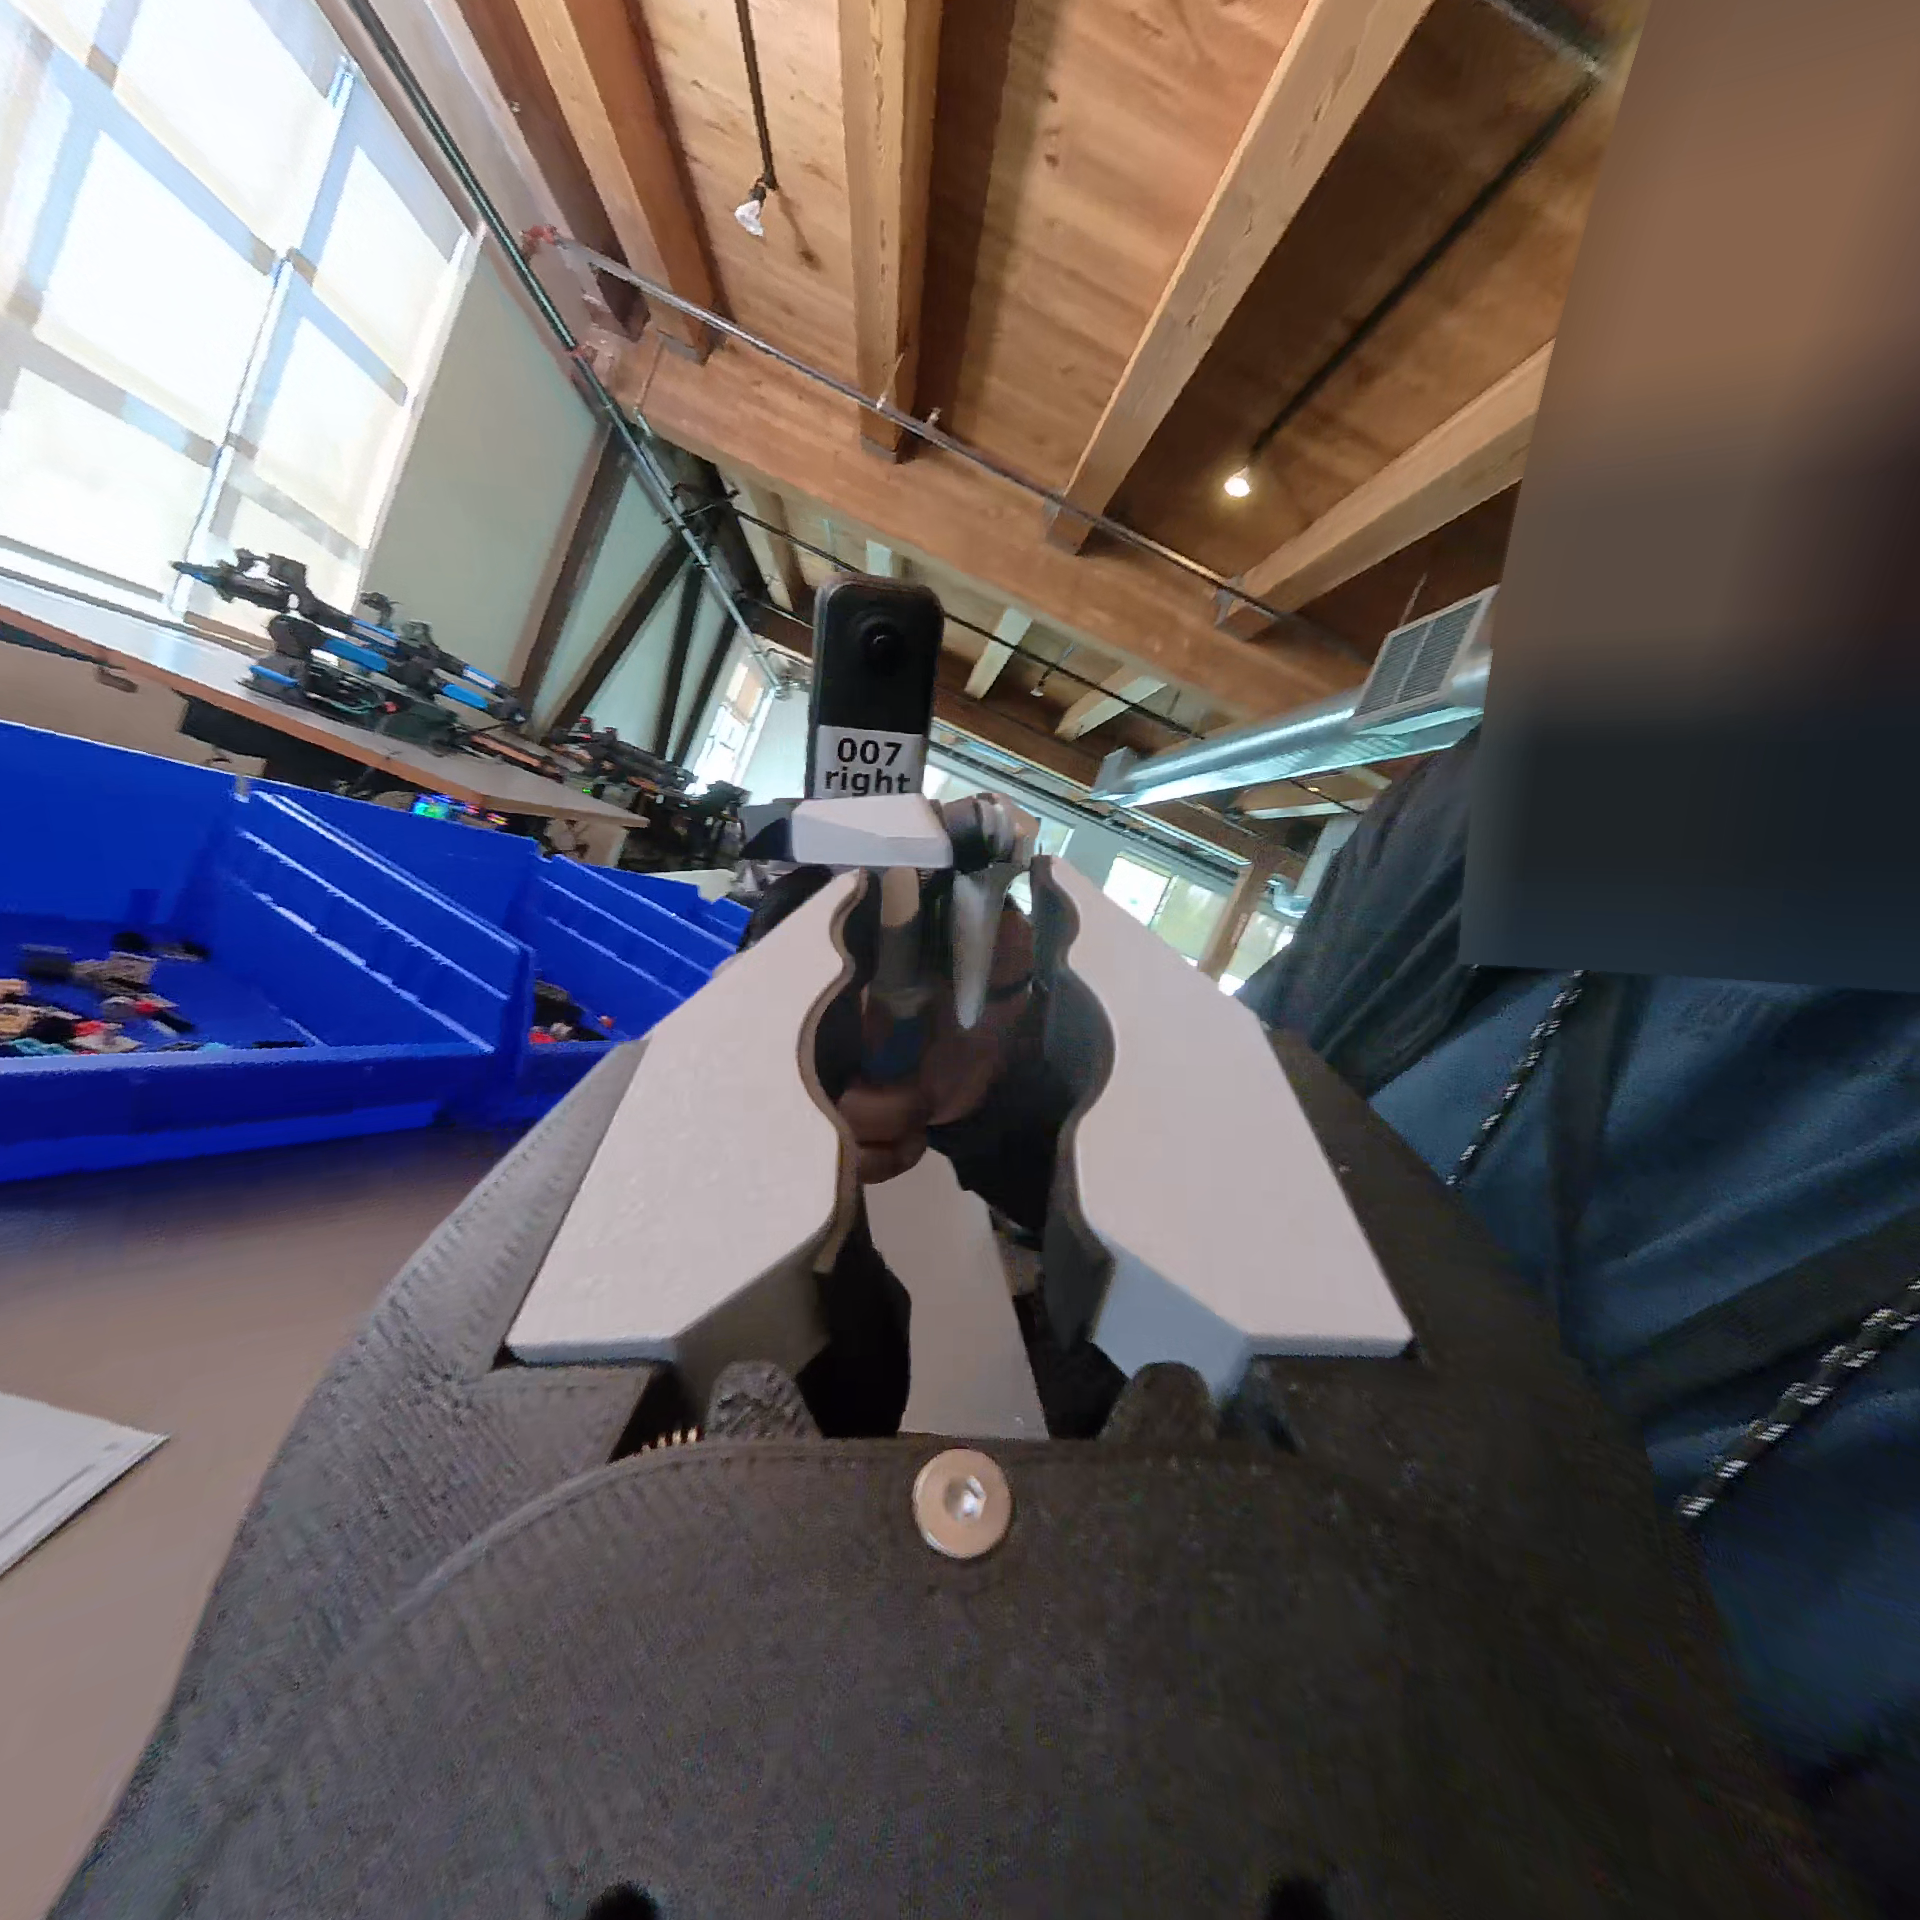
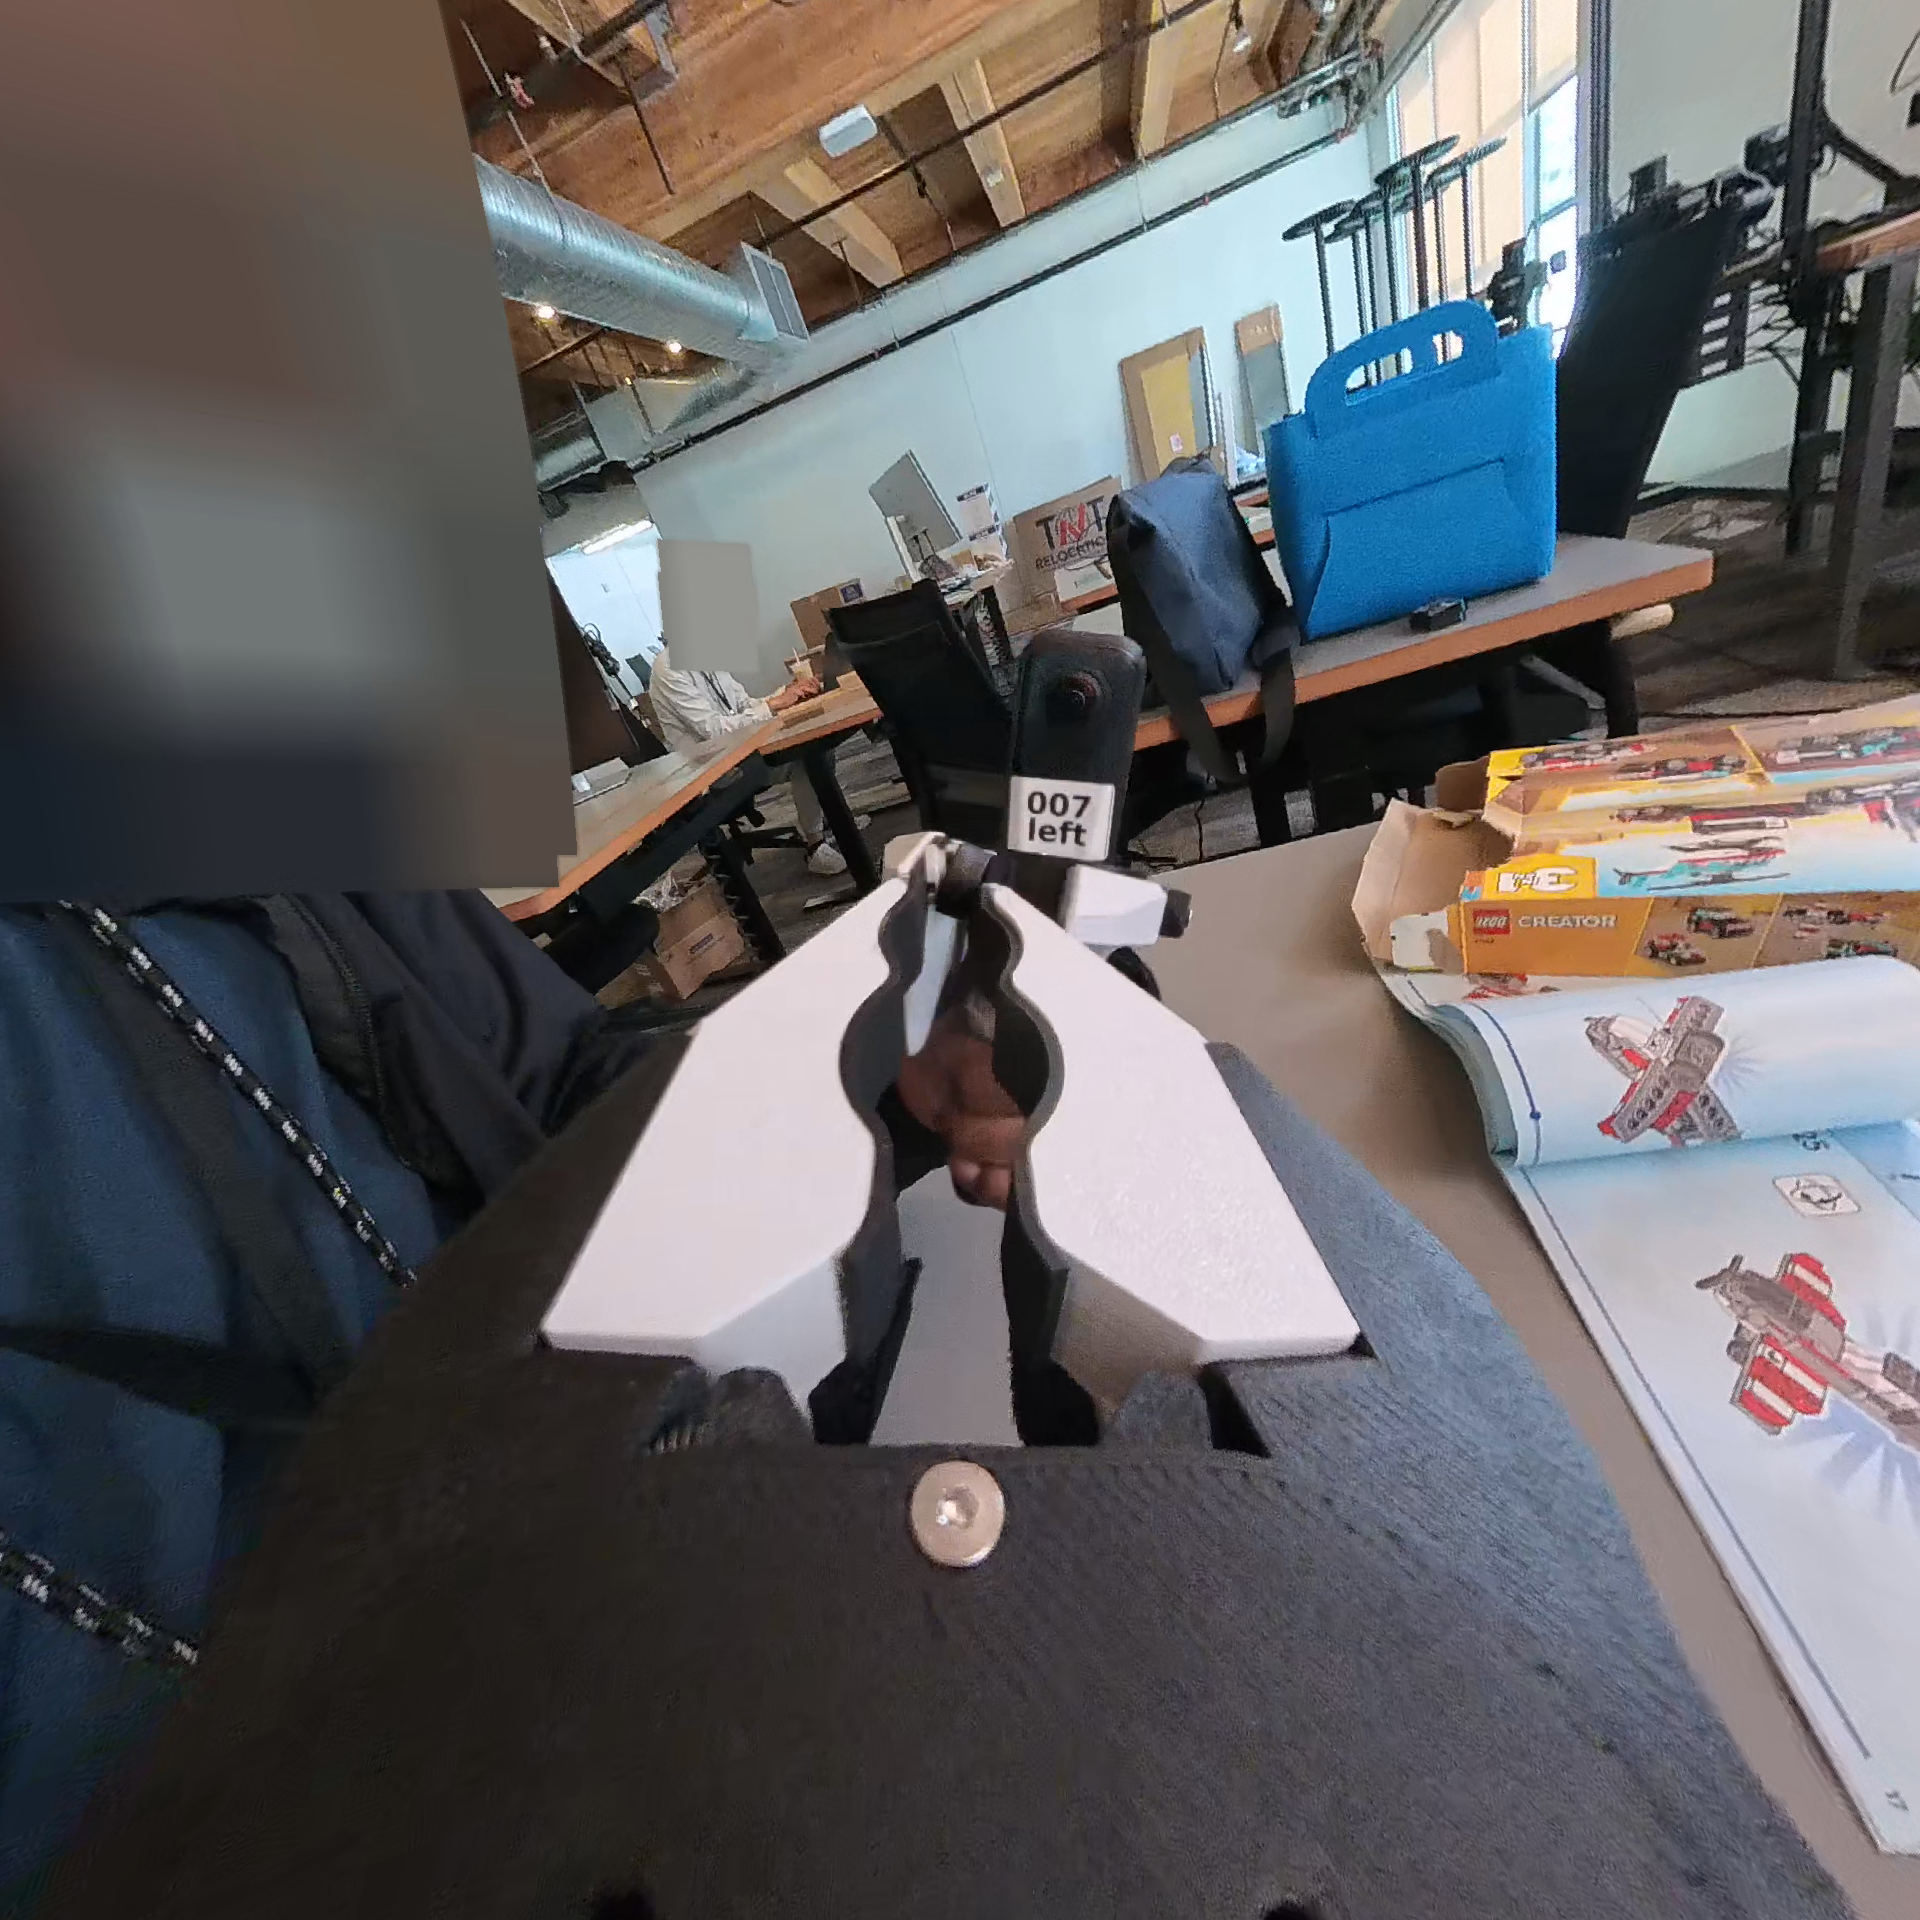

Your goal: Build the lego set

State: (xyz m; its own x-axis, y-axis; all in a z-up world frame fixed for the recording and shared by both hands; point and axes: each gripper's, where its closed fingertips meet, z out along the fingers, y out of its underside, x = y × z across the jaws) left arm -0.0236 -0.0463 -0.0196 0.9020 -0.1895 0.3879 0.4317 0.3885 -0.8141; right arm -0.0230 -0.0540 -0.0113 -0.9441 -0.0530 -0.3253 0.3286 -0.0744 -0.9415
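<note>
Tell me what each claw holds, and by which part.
Cannot be told: the left claw and right claw meet tip to tip at a small dark piece, blurred.

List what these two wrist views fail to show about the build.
- Piece at the tips: in both views the left gripper and right gripper meet tip to tip, and the fingers hide what sits between them.
- Bricks in the blue bins: too small to identify, left wrist view.
- Instruction booklet: cut off by the right edge, right wrist view.

The small piece pinched where both grippers' fingertips meet is too blurred to identify. Loose parts in the blue bins on the left are too small to tell. The instruction booklet runs off the right edge.
</note>
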